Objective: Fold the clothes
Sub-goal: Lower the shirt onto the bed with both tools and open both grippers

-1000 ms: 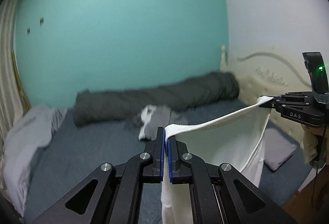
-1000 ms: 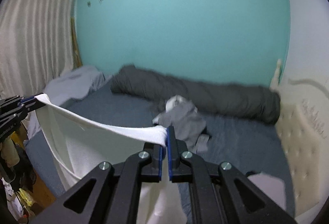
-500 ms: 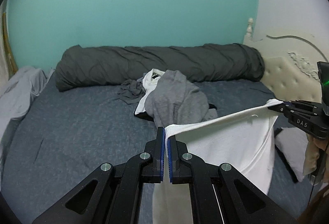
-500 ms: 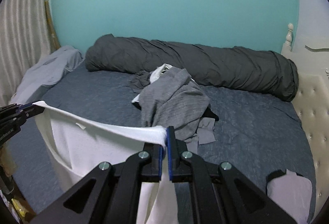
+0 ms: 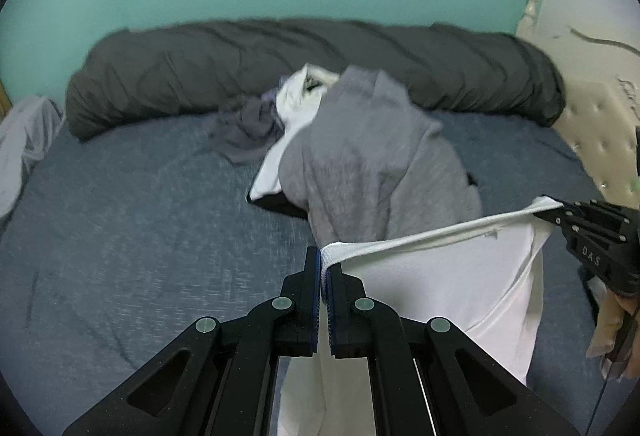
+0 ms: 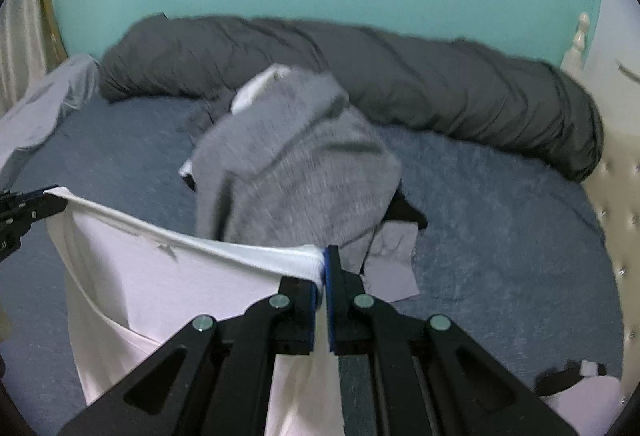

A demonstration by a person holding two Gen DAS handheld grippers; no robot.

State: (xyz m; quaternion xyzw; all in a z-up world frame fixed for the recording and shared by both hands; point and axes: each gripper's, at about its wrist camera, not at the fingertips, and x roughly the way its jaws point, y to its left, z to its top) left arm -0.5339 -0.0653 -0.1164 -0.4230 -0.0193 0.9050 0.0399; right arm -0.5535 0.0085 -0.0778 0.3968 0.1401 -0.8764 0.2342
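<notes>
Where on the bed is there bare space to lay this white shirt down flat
The widest bare stretch of blue sheet lies between the light grey cloth at the bed's edge, the rolled dark duvet and the clothes pile. A narrower strip runs between the pile and the tufted headboard. The middle is crowded.

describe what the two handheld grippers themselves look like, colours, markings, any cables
Both the left gripper and the right gripper are matte black, with angular linkage arms pinned by round silver bolts and triangular cut-outs. Their fingers carry blue ribbed pads on the inner faces. From the left wrist view, the right gripper's side shows pale "DAS" lettering, and a thin dark cable hangs below it.
</notes>
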